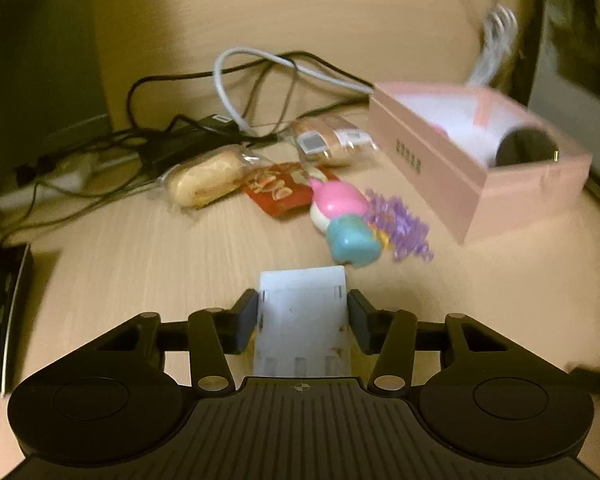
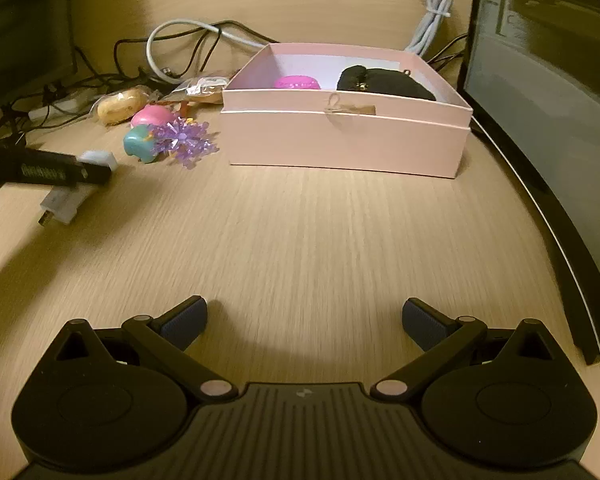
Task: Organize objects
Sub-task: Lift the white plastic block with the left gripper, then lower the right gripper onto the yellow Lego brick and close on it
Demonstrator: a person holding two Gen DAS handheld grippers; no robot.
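Left gripper (image 1: 302, 316) pinching white adapter (image 1: 303, 320) between both pads, held above desk (image 1: 140, 248); in right view same adapter (image 2: 76, 196) at far left. Behind it: bun (image 1: 208, 178), red packet (image 1: 278, 190), wrapped snack (image 1: 332, 140), cables (image 1: 236, 92). Pink-teal toy (image 1: 344, 220) touching purple crystal (image 1: 400, 220), both near pink box (image 2: 346, 140). Box holds magenta item (image 2: 297, 82), black pouch (image 2: 384, 84). Right gripper (image 2: 304, 320) spread wide, nothing between pads, over bare desk. Monitor (image 2: 540, 140) at far right

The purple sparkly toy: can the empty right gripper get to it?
Probably yes. The right gripper is open, with bare table ahead. The purple toy lies forward-left, unobstructed, though touching the teal toy.
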